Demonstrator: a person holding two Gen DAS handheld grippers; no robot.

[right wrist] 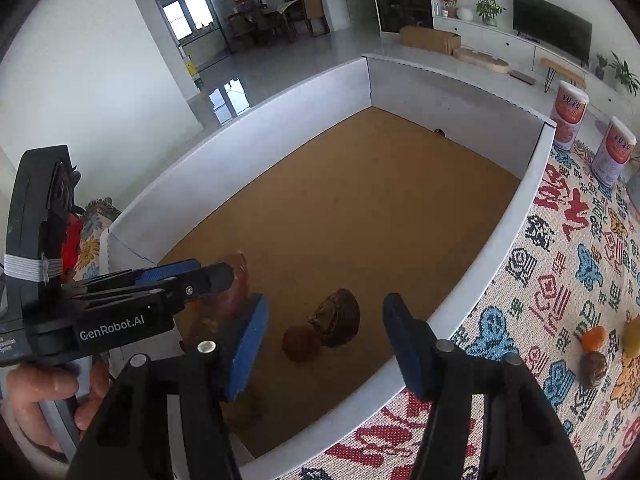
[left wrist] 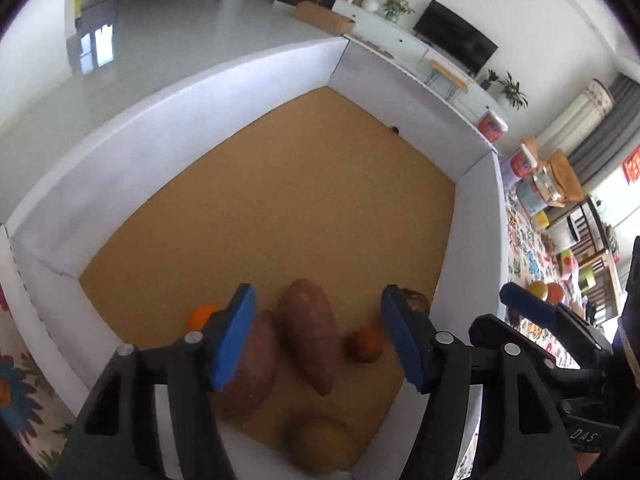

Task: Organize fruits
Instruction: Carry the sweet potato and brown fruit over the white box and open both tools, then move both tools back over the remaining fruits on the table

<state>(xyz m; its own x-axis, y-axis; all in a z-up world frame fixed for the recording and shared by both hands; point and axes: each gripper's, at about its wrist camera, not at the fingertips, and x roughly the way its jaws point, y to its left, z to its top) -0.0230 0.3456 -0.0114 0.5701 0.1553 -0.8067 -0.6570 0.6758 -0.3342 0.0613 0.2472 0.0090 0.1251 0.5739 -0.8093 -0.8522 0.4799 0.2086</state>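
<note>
A large white-walled box with a cork-brown floor sat on a patterned tablecloth. Inside, near the box's closest wall, lay two long sweet potatoes, which looked heavy, firm and rough-skinned, best gripped across the thick middle. Beside them were a brown husked fruit, probably hard and light, a small dark round fruit and a small orange, likely soft and prone to rolling, so a gentle squeeze across the widest part would suit. Outside the box, three more small fruits waited on the cloth. The left gripper and the right gripper both hung over the box with jaws apart, holding nothing.
</note>
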